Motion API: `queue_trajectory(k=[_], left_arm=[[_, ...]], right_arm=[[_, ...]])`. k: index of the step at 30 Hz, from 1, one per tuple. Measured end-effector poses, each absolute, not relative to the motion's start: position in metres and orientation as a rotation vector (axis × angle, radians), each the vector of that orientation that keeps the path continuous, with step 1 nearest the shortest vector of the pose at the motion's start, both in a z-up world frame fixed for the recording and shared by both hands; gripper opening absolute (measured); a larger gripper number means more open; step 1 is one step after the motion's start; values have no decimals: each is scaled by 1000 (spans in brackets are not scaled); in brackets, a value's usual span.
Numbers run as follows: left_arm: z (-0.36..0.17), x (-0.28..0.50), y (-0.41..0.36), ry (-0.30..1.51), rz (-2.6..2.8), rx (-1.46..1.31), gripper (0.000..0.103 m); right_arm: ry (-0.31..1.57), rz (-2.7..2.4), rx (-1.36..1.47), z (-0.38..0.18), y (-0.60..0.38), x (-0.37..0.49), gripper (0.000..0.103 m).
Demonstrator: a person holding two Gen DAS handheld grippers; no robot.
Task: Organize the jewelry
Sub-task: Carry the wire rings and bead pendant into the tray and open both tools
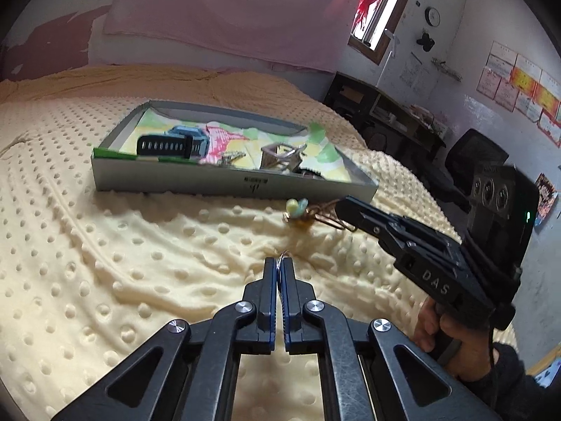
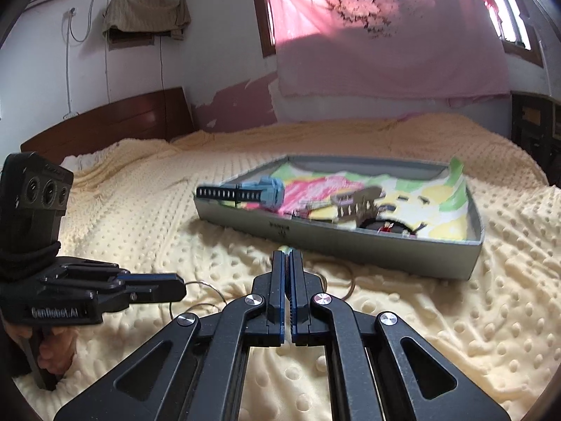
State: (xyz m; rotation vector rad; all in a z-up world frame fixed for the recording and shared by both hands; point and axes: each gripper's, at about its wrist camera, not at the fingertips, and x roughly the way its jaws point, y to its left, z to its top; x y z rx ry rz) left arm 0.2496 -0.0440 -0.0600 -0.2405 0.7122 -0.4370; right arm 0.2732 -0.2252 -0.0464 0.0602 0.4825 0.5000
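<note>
From the left wrist view, the left gripper (image 1: 279, 263) has its two black fingers with blue pads pressed nearly together, and they pinch a thin silver wire ring (image 1: 283, 255) whose top arc shows just above the tips. Below lies a cream blanket (image 1: 105, 263), soft, covered with round raised dots and pushed into folds. Farther on stands a flat grey box (image 1: 224, 180) of thin card, lined with a bright paper in green, pink and yellow. Inside it I see a black strap with holes (image 1: 164, 146) beside a light blue piece (image 1: 191, 133), and a small angular metal-looking piece (image 1: 280, 156). Just in front of the box, on the blanket, lies a pale green and yellow charm (image 1: 296, 207) with copper-coloured wire loops (image 1: 329, 219). The right gripper (image 1: 342, 207) reaches there; its tip covers part of the loops, and a hand (image 1: 445, 329) holds its handle.

From the right wrist view, the right gripper (image 2: 288, 254) is closed narrow on the small pale charm (image 2: 286, 248), which peeps out at the tips. A thin wire hoop (image 2: 350, 284) lies on the blanket (image 2: 438, 315) at the right of the fingers, before the box (image 2: 350, 242). The left gripper (image 2: 180, 286) comes in low from the left, with a thin silver ring (image 2: 196, 286) at its tip.
</note>
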Motion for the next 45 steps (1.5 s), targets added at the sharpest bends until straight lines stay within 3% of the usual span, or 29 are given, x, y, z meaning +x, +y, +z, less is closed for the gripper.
queue_trajectory(k=[14, 24, 36, 38, 40, 41, 45], left_arm=[[8, 330, -61, 549, -386, -248, 3], [-17, 379, -75, 620, -371, -255, 3], [-46, 362, -81, 704, -366, -243, 3], [-43, 356, -81, 700, -362, -245, 6], [-37, 346, -81, 682, -351, -239, 20], [-34, 340, -81, 668, -344, -234, 25], [-16, 302, -77, 557, -297, -226, 70]], right_arm=[[308, 351, 155, 17, -261, 308, 3], [416, 291, 227, -24, -275, 343, 3], [494, 267, 261, -49, -278, 338, 5], [482, 252, 262, -47, -280, 331, 11], [458, 241, 267, -43, -283, 321, 33], [438, 239, 267, -39, -284, 313, 38], [409, 234, 267, -26, -285, 289, 41]])
